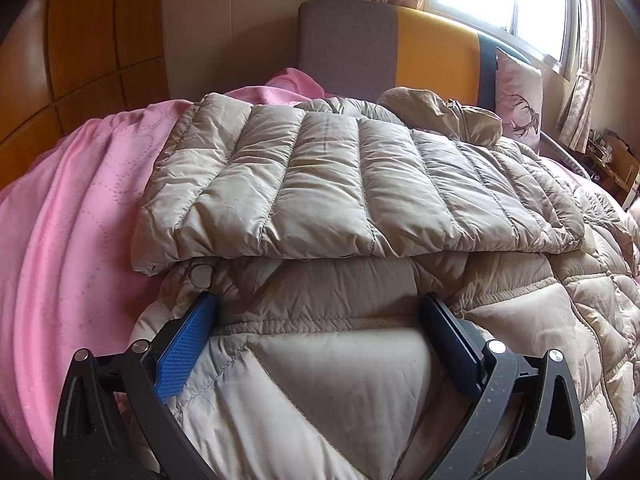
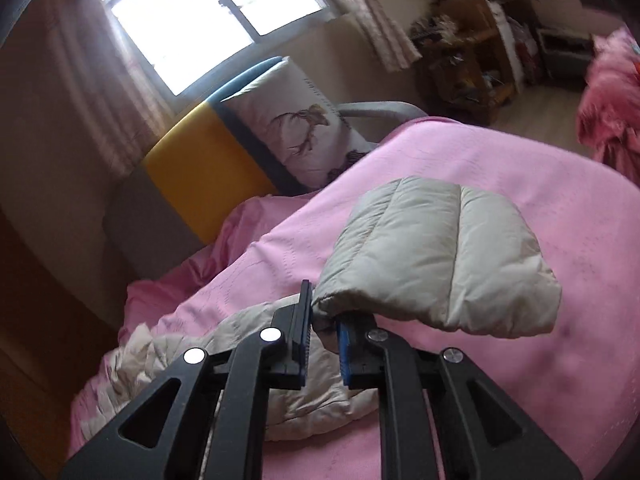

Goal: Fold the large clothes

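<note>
A beige quilted down jacket (image 1: 360, 360) lies spread on a pink bedspread (image 1: 72, 220). One sleeve (image 1: 340, 184) is folded across its body. My left gripper (image 1: 320, 320) stands open over the jacket's near part, and the puffy cloth bulges between its blue-padded fingers (image 1: 188, 344). In the right wrist view, my right gripper (image 2: 325, 312) is shut on the edge of the other sleeve (image 2: 440, 256). That sleeve is held up above the bedspread (image 2: 520, 168) and juts forward past the fingertips. More of the jacket (image 2: 304, 392) lies under this gripper.
A grey, yellow and blue headboard (image 1: 400, 52) stands at the far end with a deer-print pillow (image 1: 520, 96) against it. A bright window (image 2: 192, 12) with curtains is behind. Wooden panels (image 1: 80, 40) are on the left. Cluttered shelves (image 2: 472, 60) and a pink furry thing (image 2: 608, 104) stand beyond the bed.
</note>
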